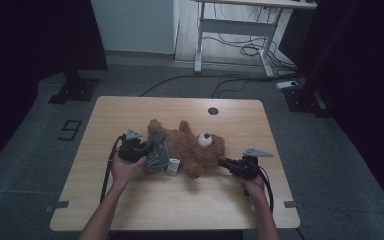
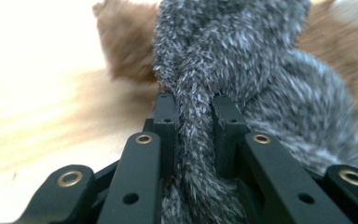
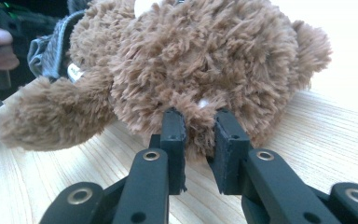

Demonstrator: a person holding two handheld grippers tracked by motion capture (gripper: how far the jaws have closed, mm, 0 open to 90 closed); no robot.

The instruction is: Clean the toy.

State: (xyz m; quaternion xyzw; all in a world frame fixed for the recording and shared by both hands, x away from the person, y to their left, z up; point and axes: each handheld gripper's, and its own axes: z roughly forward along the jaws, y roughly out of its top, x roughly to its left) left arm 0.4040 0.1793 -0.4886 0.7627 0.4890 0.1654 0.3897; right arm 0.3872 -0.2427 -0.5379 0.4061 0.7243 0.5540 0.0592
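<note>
Brown fuzzy plush teddy bear (image 1: 192, 147) lies mid-worktop on the light wooden worktop (image 1: 130, 200), wearing a grey knitted garment (image 1: 158, 152) at its left end. Left gripper (image 2: 193, 109): jaws clamped tight on a fold of the grey knit. Right gripper (image 3: 200, 123): jaws nearly closed, pinching brown fur at the bear's near right side.

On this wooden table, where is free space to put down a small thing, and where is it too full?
Free: the light wooden table along its far edge beside the round hole, the near strip before the person's forearms, and the left side. Crowded: the middle, where the brown plush teddy bear and grey fuzzy garment lie between the left gripper and right gripper.
</note>
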